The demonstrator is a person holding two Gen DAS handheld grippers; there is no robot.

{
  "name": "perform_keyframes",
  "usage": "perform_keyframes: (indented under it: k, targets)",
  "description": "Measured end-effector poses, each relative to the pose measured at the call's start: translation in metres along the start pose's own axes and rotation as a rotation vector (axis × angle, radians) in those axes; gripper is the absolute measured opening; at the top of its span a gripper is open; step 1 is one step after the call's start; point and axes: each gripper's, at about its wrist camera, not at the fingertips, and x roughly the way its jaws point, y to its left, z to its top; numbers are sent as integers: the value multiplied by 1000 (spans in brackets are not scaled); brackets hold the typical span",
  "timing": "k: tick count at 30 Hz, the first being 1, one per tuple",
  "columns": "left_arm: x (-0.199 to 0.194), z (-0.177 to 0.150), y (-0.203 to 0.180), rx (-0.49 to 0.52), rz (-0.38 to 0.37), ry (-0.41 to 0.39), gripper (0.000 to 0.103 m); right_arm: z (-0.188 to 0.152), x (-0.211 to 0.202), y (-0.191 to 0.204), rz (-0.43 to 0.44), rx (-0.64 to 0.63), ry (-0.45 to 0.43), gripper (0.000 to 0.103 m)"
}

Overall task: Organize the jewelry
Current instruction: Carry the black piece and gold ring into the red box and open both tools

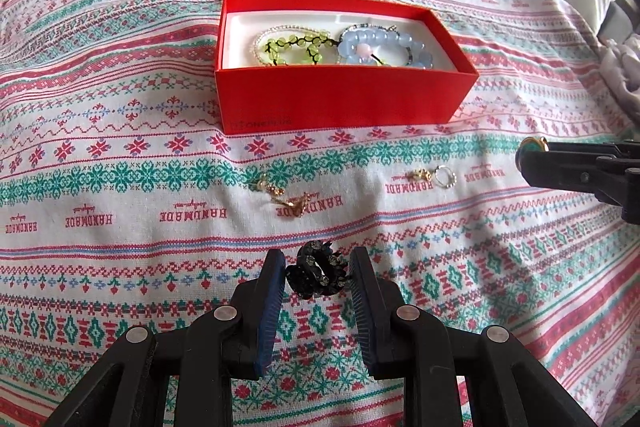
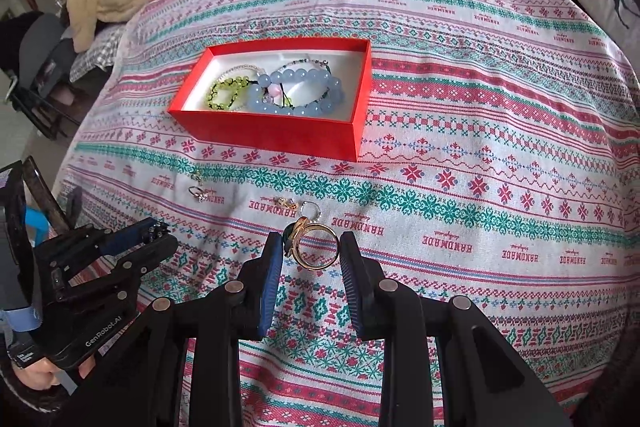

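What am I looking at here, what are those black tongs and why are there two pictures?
There is no robot: a person holds a pair of tongs in each hand, and each carries its own camera looking along its fingers. One picture is from the left tongs, the other from the right tongs. Each also shows in the other's picture, at the edge.

The left tongs grip a black ring. The right tongs grip a gold ring with a green stone.

Both hover over a patterned cloth. On it stands an open red box holding a green bracelet and a blue bracelet. A few small gold and silver pieces lie loose in front of the box.
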Motion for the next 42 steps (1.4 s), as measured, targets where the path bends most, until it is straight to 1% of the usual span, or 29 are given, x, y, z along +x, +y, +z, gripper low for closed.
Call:
perform_keyframes:
  k: [6,12,24,31,42]
  targets:
    - [-8,12,1,-19,-7,-29,27,2,-7,0,14,25,-18,31]
    - [-13,28,2,-47,-8,-66,27,9,-16,-2,26,54,-59,31]
    - [-7,66,15,-147,-32,-146,27,31,-16,-4,62,128,-115,31]
    - [6,83,12,-126,-39,-210,27,43,-7,-6,80,164,-136,31]
    - [40,100,11,-111,15,-214,27,57,10,-18,85,198,-142,31]
